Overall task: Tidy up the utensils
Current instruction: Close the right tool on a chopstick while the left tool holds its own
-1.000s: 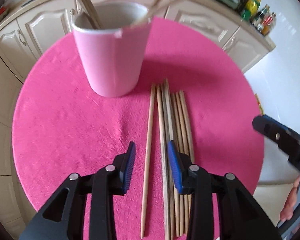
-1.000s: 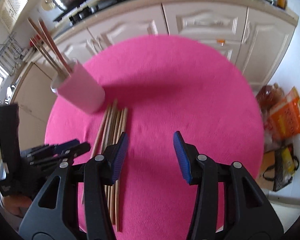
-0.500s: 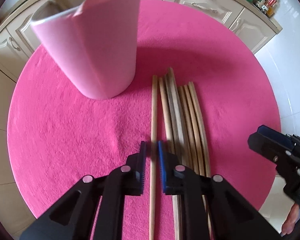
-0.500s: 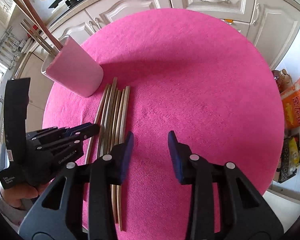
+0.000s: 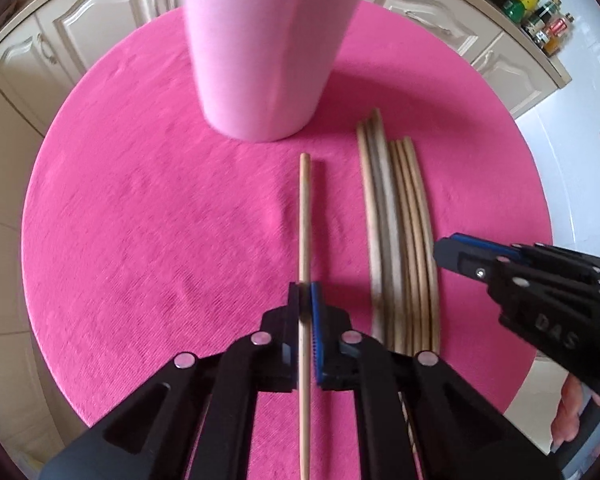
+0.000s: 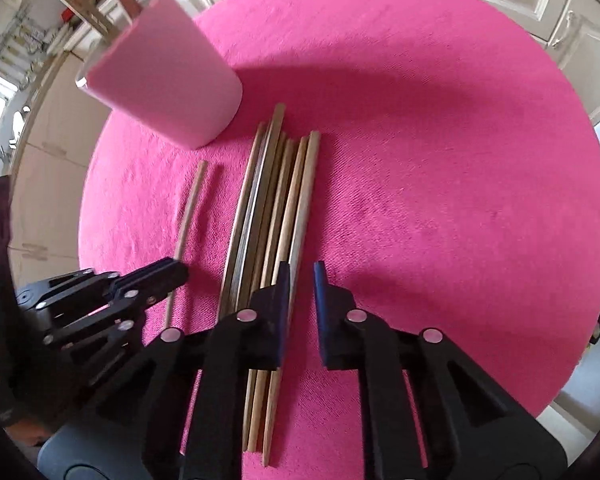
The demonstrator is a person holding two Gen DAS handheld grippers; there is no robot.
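Note:
A single wooden chopstick [image 5: 305, 220] lies apart from the others, left of the bundle, and my left gripper [image 5: 305, 292] is shut on its middle. The bundle of several chopsticks [image 6: 268, 208] lies on the pink cloth [image 6: 440, 200]. My right gripper [image 6: 302, 272] hangs over the bundle's right edge, jaws closing. The rightmost chopstick [image 6: 306, 176] runs in by the left pad, with a gap of cloth still showing between the pads. The pink cup [image 5: 264, 60] stands behind, with chopsticks [image 6: 80, 4] upright in it. The right wrist view also shows the left gripper [image 6: 172, 276] and the held chopstick [image 6: 190, 212].
The round table is ringed by cream kitchen cabinets [image 5: 80, 32]. Bottles [image 5: 540, 12] stand on the counter at the far right. The right gripper [image 5: 460, 256] reaches in from the right, close to the bundle [image 5: 404, 240]. A hand [image 5: 568, 412] shows under it.
The left jaws closed on one chopstick, and it now lies apart to the left of the bundle. The right gripper came left and down over the bundle, its jaws narrowing.

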